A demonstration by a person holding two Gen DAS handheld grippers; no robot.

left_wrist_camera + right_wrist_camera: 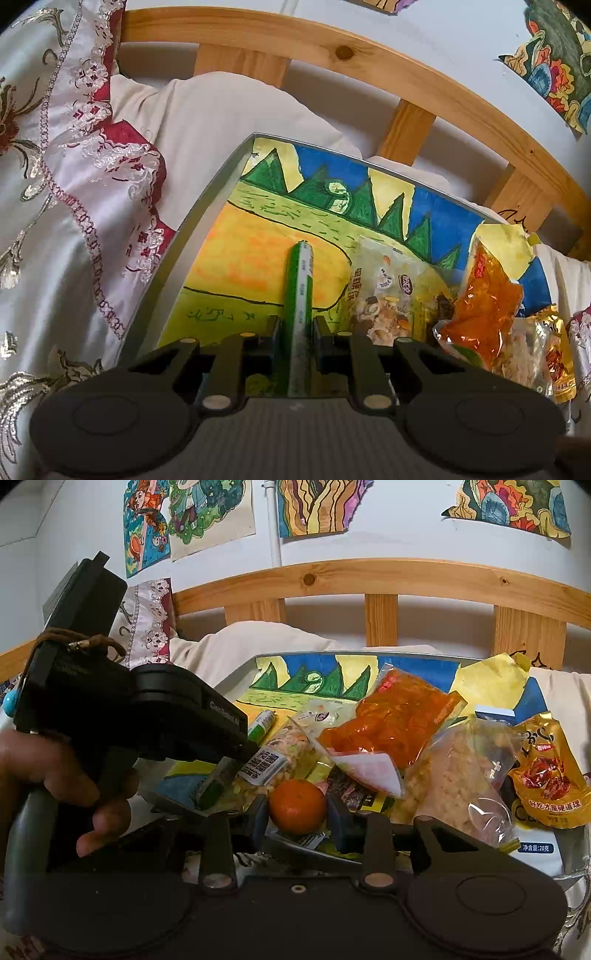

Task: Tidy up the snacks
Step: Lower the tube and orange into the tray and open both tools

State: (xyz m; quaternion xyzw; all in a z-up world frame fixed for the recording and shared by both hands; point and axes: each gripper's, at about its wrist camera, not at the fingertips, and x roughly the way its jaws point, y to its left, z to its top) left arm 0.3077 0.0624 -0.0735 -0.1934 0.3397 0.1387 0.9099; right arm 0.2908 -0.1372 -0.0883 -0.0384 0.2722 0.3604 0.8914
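The slim green-and-white stick-shaped snack packet [299, 314] sits clamped between the fingers of the left gripper [295, 328], its long axis running straight ahead, away from the tongs, over the grey tray lined with a child's landscape drawing [207, 236]; the packet's far end points toward the bare yellow stretch of that tray, left of the snack pile; the round orange mandarin [297, 805] sits at the tray's near edge, held between the fingers of the right gripper [297, 808], which close against its two sides; behind the mandarin on the tray lie a clear bag of mixed rice puffs with a white label [273, 764], a translucent orange-red pouch [399, 720], a clear bag of pale grains [458, 779] and, toward the tray's right end, a gold foil sachet [546, 771]; beyond the tray stands a slatted pine headboard [380, 579]; the left hand appears nearer the tray's open ground, so setting the stick down lengthwise there looks the likely next move.
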